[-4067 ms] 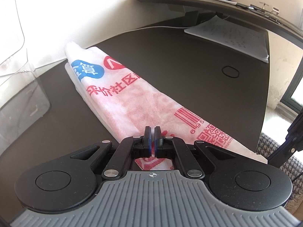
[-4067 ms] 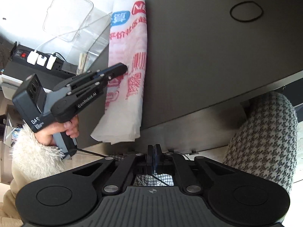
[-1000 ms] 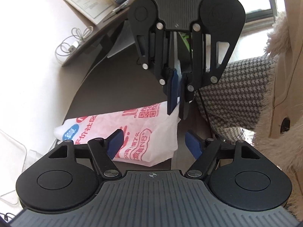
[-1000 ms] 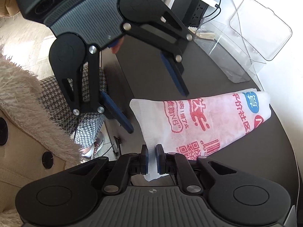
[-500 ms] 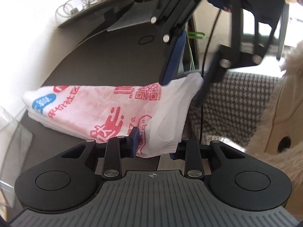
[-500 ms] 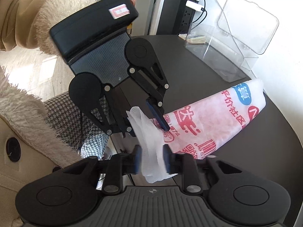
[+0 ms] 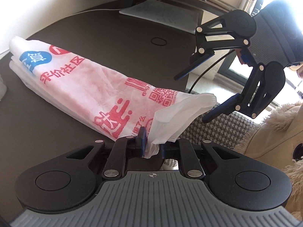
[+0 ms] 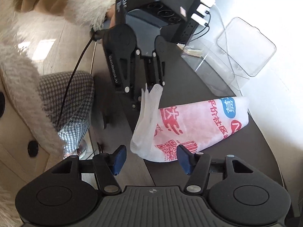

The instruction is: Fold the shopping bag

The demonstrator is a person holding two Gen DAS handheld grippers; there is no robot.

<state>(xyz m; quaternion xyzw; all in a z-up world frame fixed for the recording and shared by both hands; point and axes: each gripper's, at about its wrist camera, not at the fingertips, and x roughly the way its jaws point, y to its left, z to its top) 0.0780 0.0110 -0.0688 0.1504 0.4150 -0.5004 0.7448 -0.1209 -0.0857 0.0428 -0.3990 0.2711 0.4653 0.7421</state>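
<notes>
The shopping bag is white with red and blue print, folded into a long narrow strip on the dark table. Its plain white handle end is lifted off the table edge. My left gripper is shut on that handle end, also seen from the right wrist view. My right gripper is open and empty, its jaws wide apart just short of the bag's near corner. In the left wrist view the right gripper hangs open just beyond the handle tip.
A black rubber band lies on the table behind the bag. A paper stack sits under a raised shelf. A clear plastic box and a power strip stand at the table's far side. A houndstooth chair is beside the table edge.
My right gripper let go of the handle end, opened wide and drew back. My left gripper closed on the handle end and now holds it alone.
</notes>
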